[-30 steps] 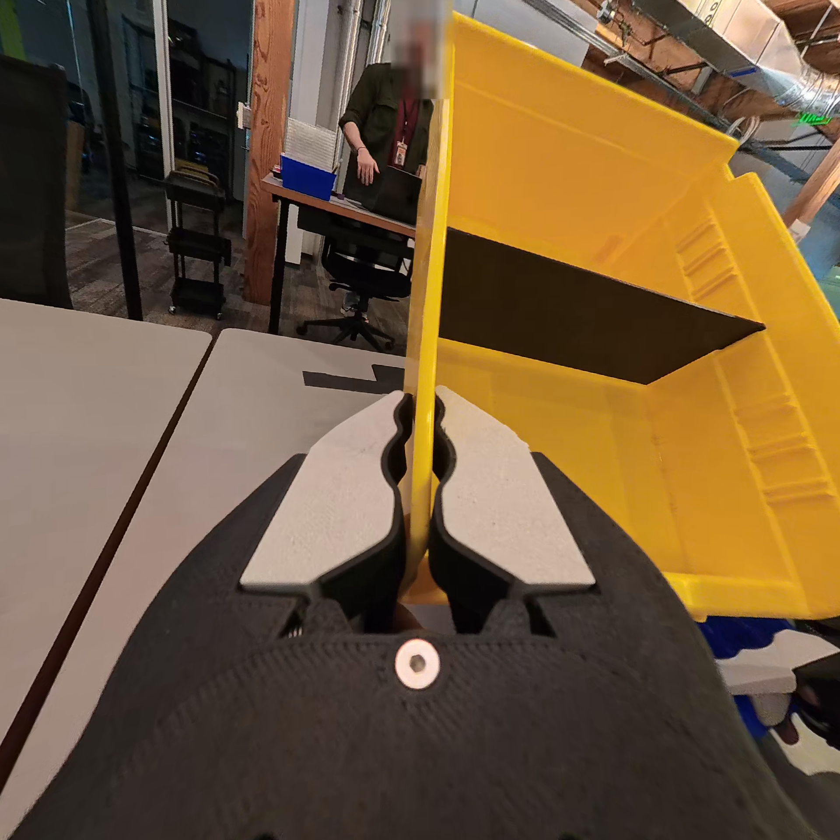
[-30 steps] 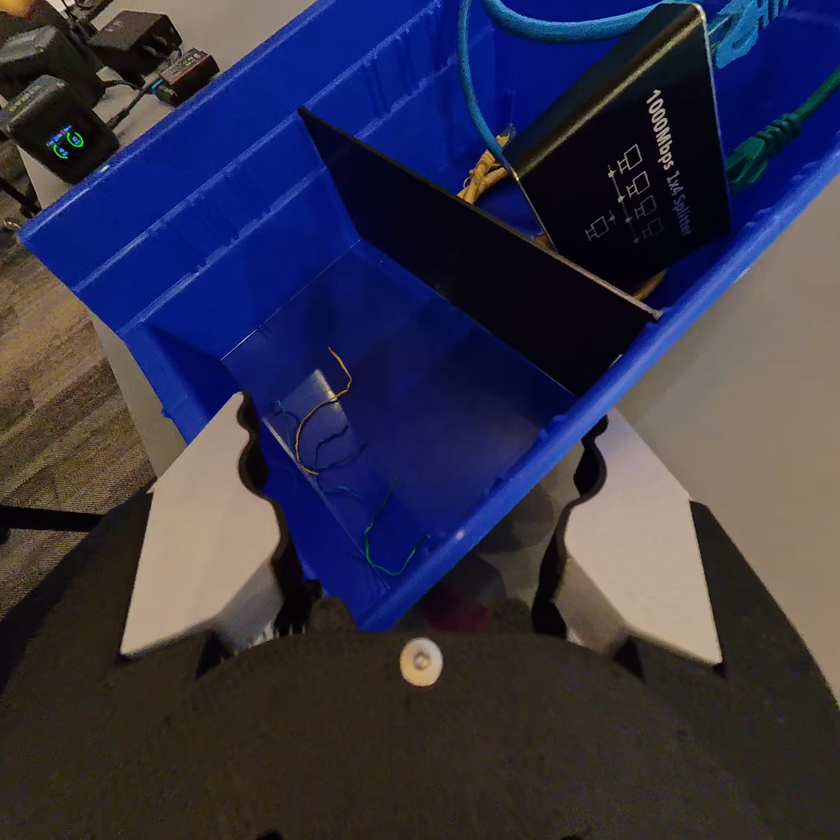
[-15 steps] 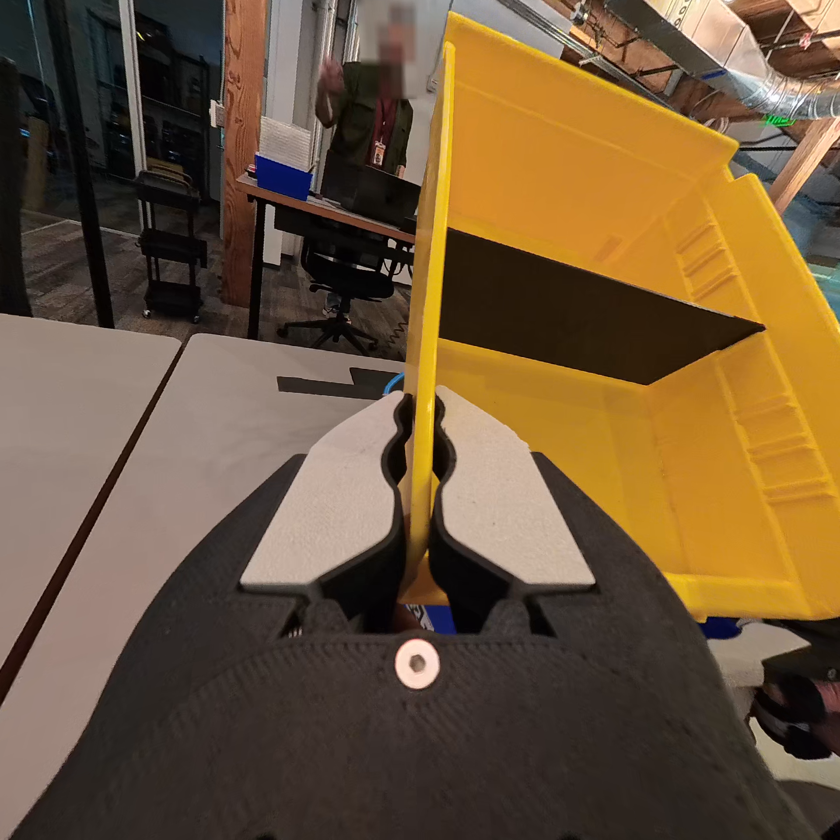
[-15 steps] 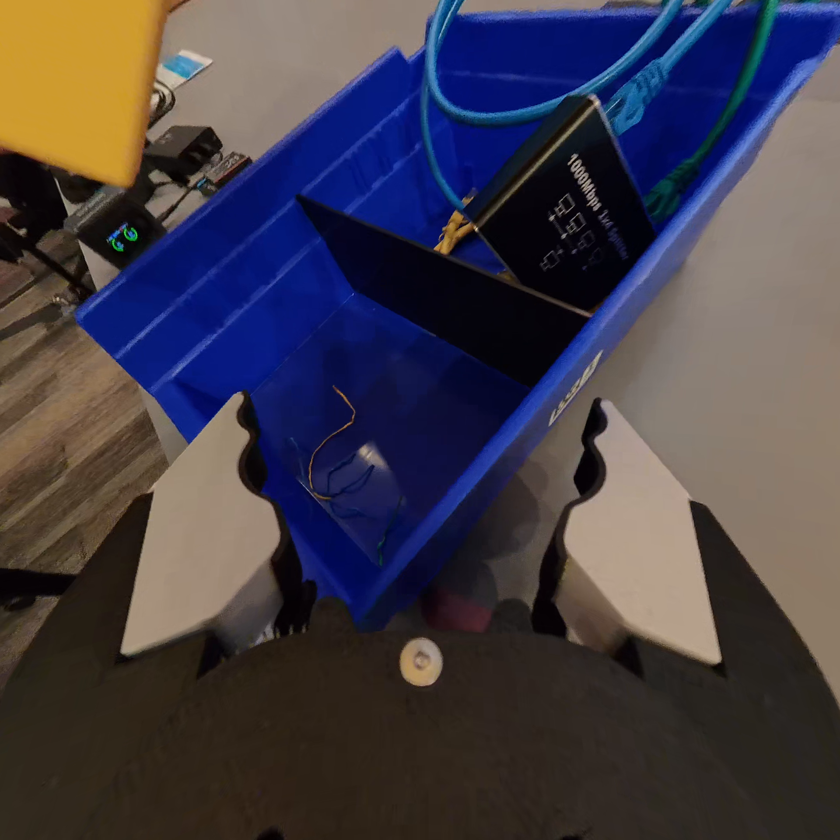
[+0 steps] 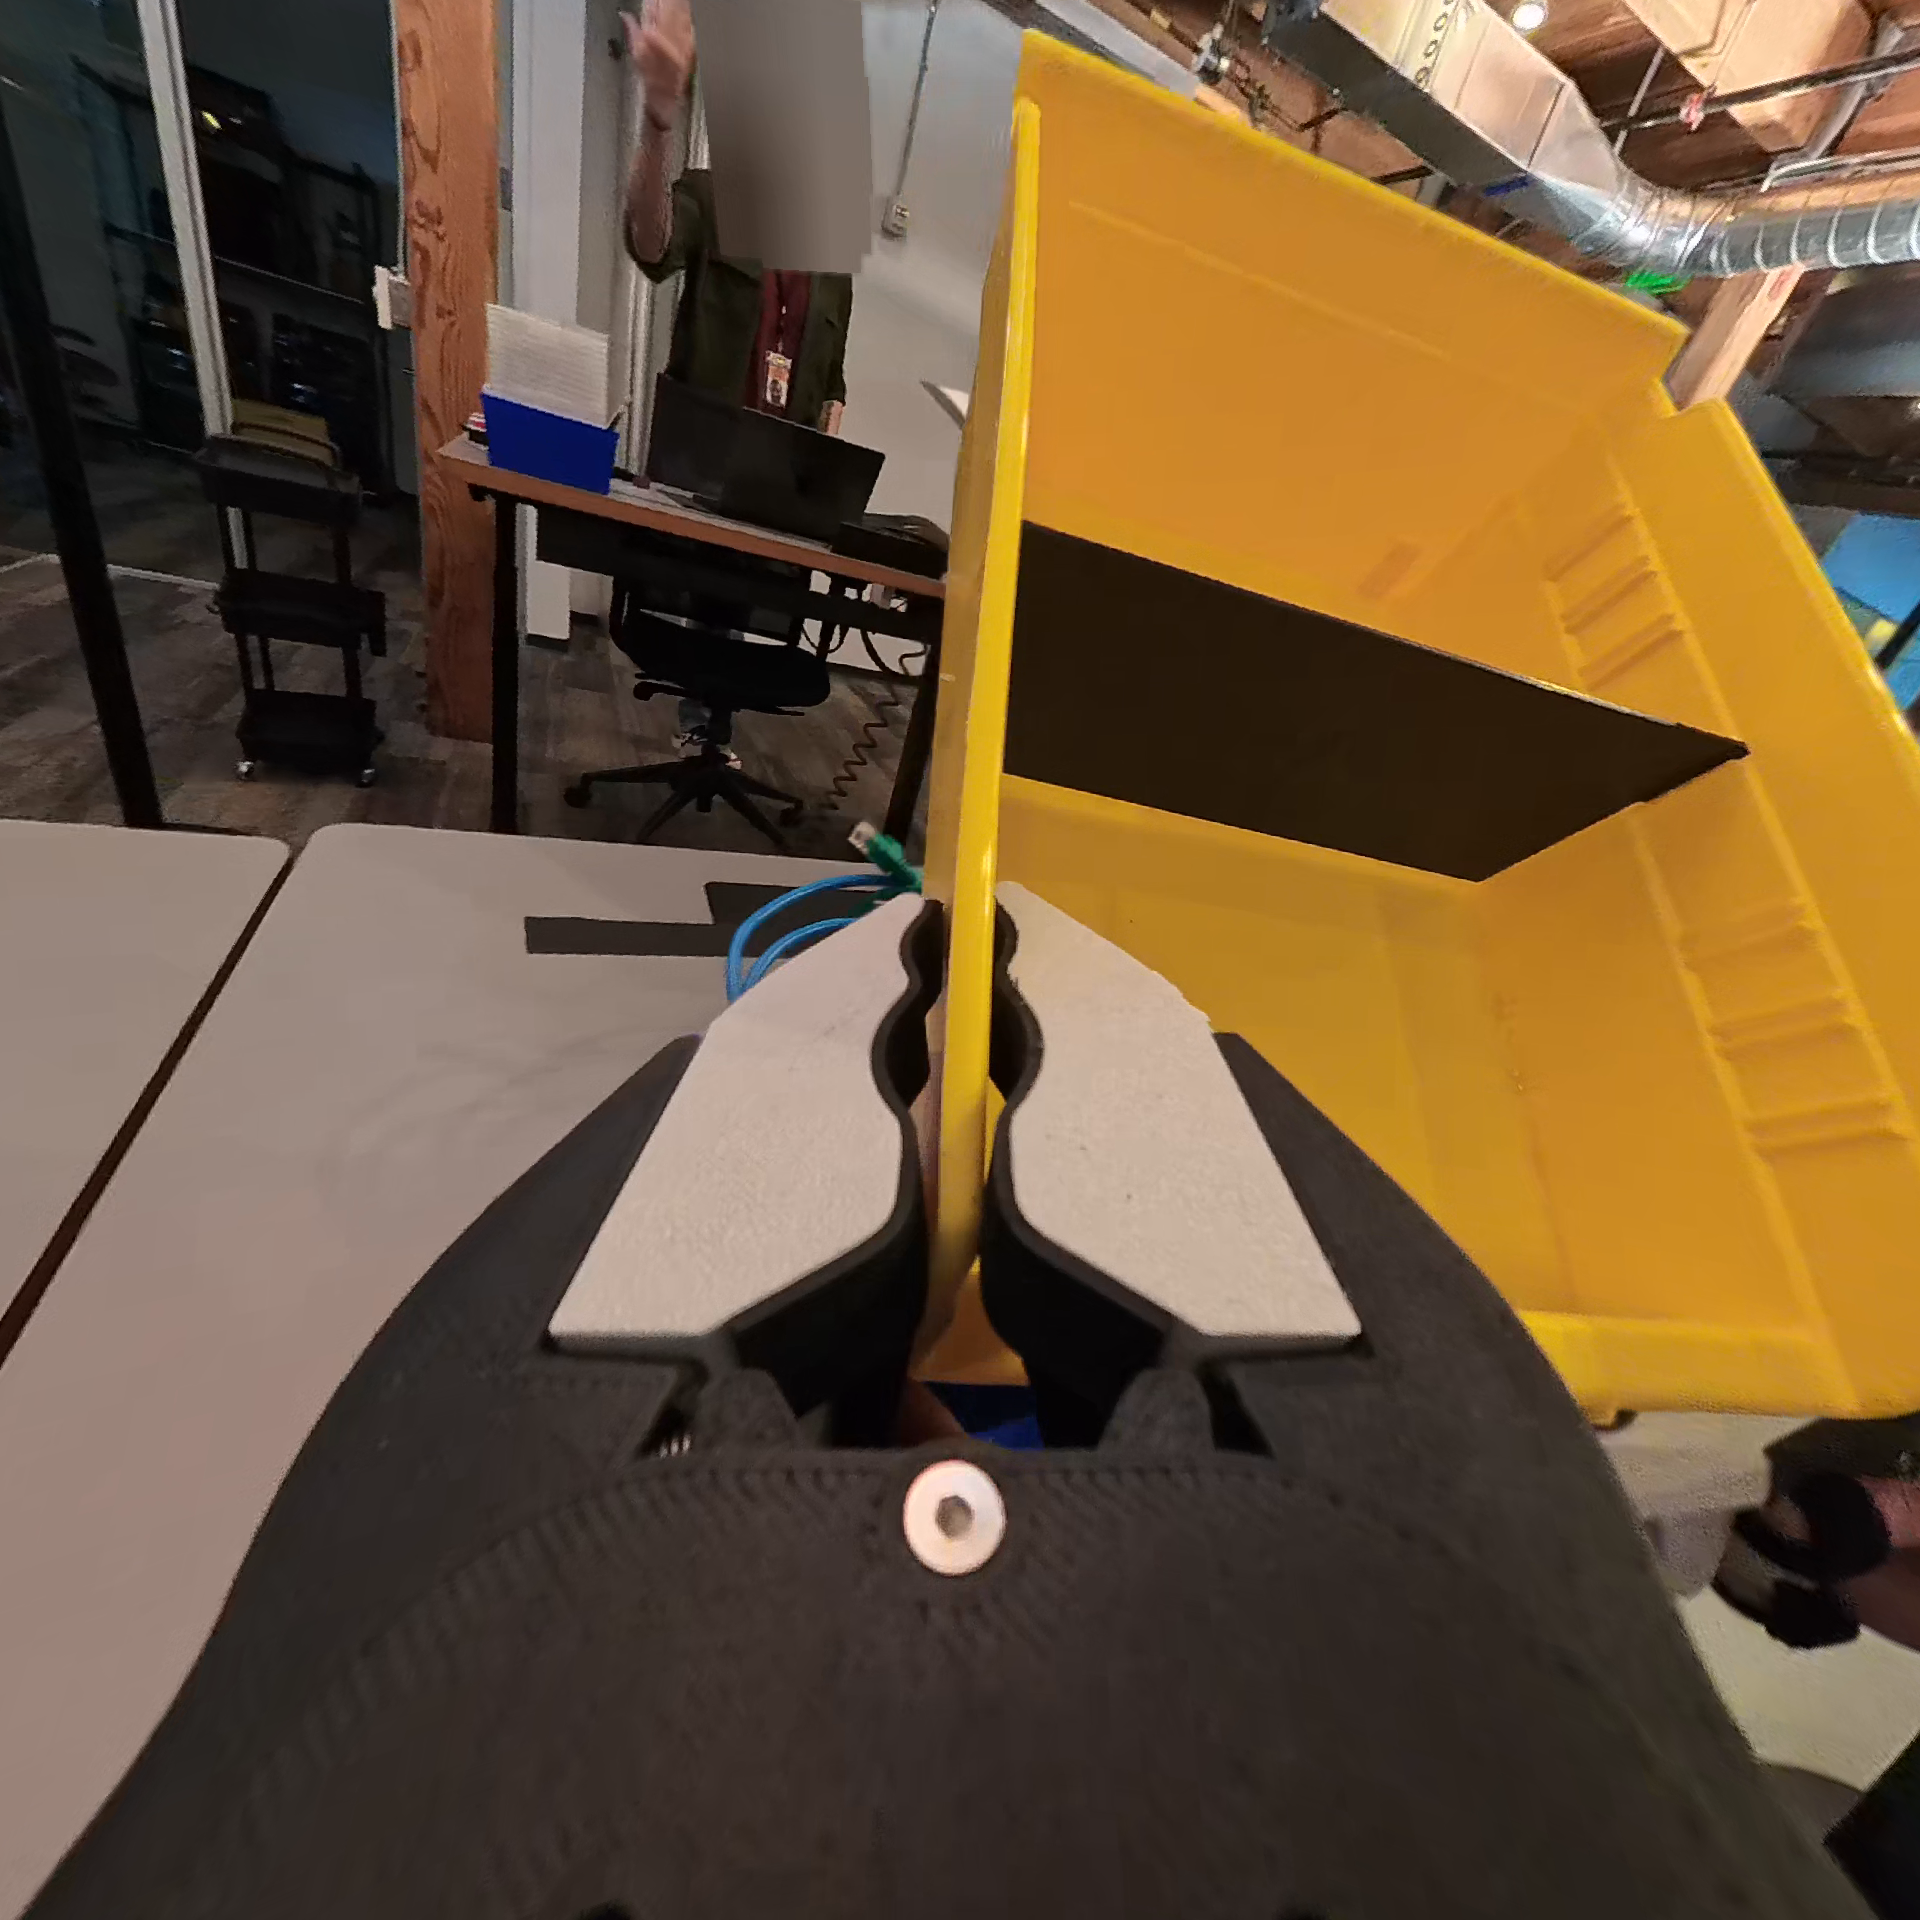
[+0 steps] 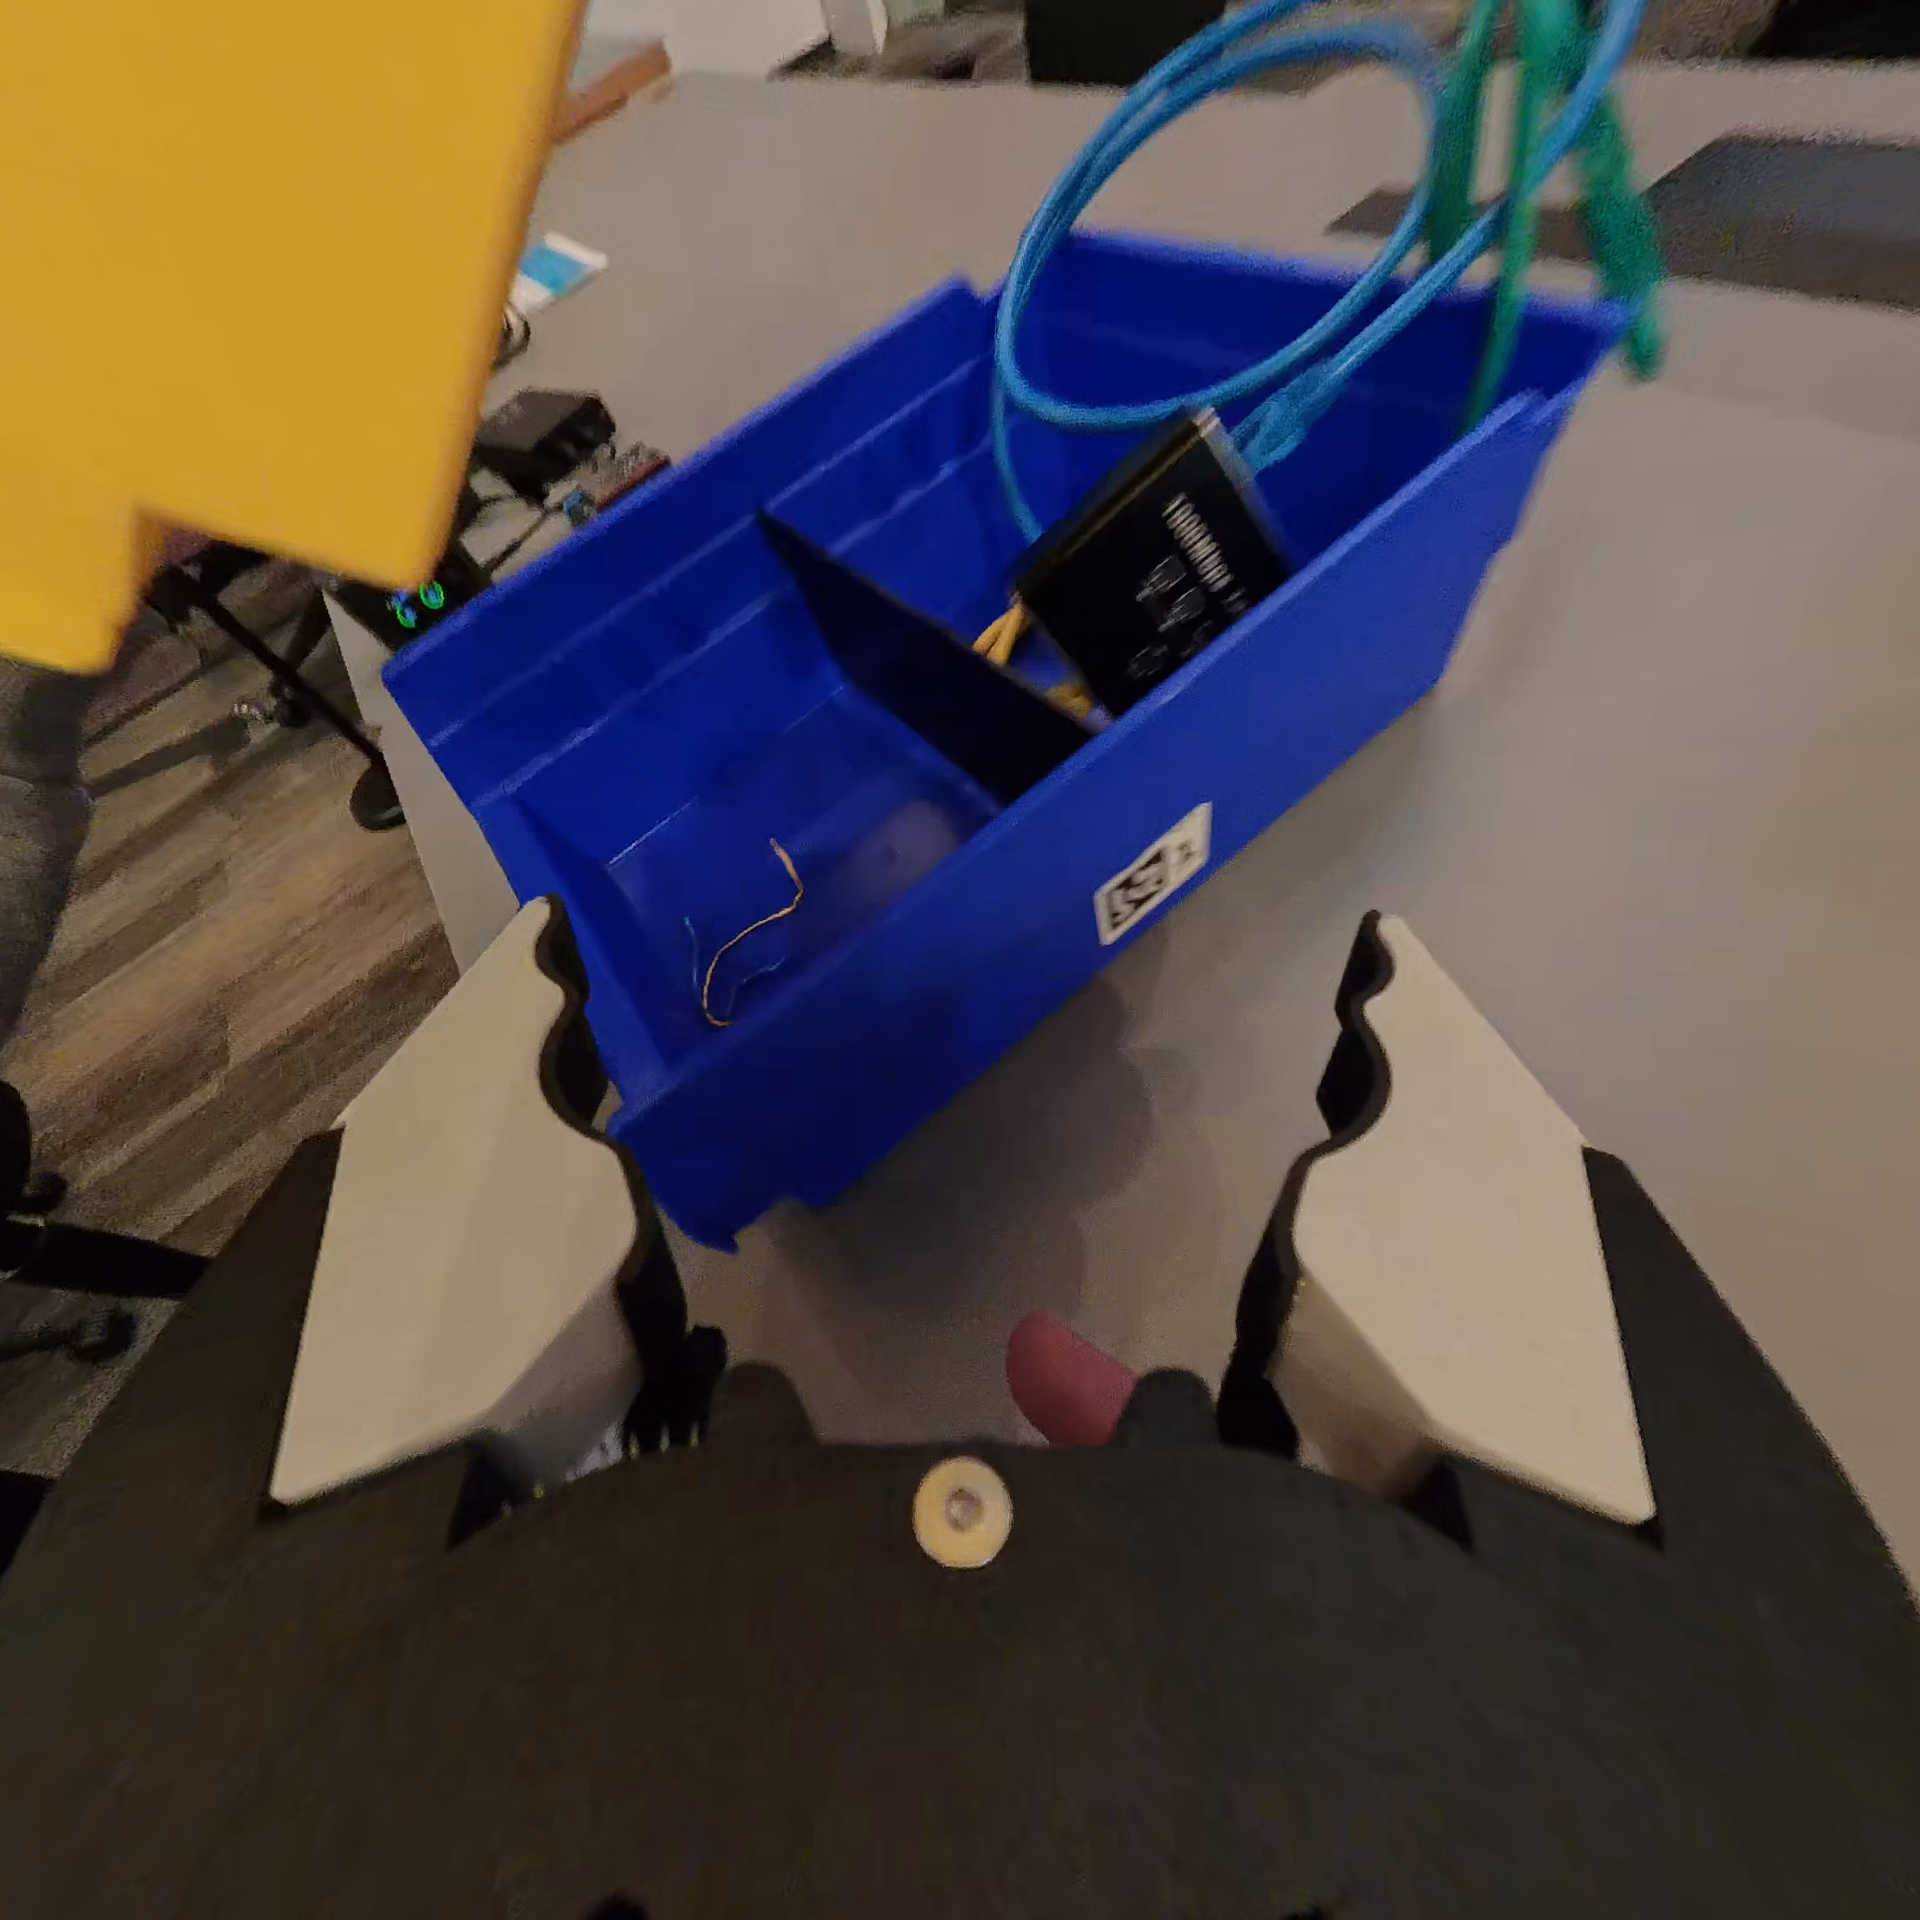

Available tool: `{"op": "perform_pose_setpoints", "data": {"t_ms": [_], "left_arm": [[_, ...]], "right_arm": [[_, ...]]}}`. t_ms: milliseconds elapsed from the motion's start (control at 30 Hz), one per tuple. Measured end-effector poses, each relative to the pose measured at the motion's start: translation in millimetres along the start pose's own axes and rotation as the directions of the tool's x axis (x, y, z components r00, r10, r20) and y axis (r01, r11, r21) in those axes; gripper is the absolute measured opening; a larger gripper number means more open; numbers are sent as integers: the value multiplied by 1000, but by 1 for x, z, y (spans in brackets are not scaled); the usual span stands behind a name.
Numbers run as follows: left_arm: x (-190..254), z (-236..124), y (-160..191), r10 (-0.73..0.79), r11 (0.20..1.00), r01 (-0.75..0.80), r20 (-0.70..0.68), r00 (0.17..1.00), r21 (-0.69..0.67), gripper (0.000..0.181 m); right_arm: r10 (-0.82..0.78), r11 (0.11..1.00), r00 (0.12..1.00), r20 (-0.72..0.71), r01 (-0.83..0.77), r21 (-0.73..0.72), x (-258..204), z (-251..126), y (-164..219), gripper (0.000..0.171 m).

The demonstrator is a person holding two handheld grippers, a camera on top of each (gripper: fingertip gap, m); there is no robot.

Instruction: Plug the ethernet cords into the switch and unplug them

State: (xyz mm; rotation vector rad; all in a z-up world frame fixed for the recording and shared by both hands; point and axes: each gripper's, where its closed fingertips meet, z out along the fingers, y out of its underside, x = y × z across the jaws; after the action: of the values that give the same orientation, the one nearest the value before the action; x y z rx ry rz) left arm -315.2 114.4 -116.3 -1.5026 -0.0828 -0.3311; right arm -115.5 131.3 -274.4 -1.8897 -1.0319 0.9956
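- Now our left gripper (image 5: 966,925) keeps clamping the yellow plastic bin's (image 5: 1351,520) wall, lifted clear.
- Our right gripper (image 6: 961,935), wide and empty, has backed off; black switch box (image 6: 1153,566) and blue ethernet cords (image 6: 1226,208) wait at one o'clock inside the blue plastic bin (image 6: 1039,883).

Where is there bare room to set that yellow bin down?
The grey table is bare right of the blue bin, and left of the yellow bin too. The blue bin's far compartment is crowded with the black switch and cables.
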Motion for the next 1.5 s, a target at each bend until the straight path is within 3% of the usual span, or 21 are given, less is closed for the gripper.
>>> {"op": "perform_pose_setpoints", "data": {"t_ms": [133, 267, 533, 700, 933, 1233, 1500], "left_arm": [[32, 12, 1, 24, 1000, -24, -33, 999, -8, 5], [71, 30, 12, 59, 997, -62, -61, 996, -51, 5], [179, 76, 75, 117, 964, -150, -156, 981, -219, 6], [247, 102, 131, 111, 926, -181, -219, 969, -331, 6], [315, 131, 205, 77, 881, -187, -258, 963, -434, 6], [348, 145, 269, 26, 832, -151, -236, 971, -533, 7], [373, 137, 303, -42, 785, -146, -287, 957, -602, 23]], "right_arm": [[-35, 994, 997, -70, 42, 100, 34, -66, -25, 130], [-68, 983, 993, -99, 84, 164, 52, -140, -27, 114], [14, 952, 995, -94, 15, 305, 43, -241, -16, 121], [63, 951, 985, -158, -11, 309, 51, -267, 8, 127], [185, 958, 936, -301, -103, 268, 96, -289, 59, 135], [275, 953, 871, -407, -192, 235, 151, -307, 101, 130], [326, 942, 825, -461, -241, 234, 181, -317, 120, 128]]}}
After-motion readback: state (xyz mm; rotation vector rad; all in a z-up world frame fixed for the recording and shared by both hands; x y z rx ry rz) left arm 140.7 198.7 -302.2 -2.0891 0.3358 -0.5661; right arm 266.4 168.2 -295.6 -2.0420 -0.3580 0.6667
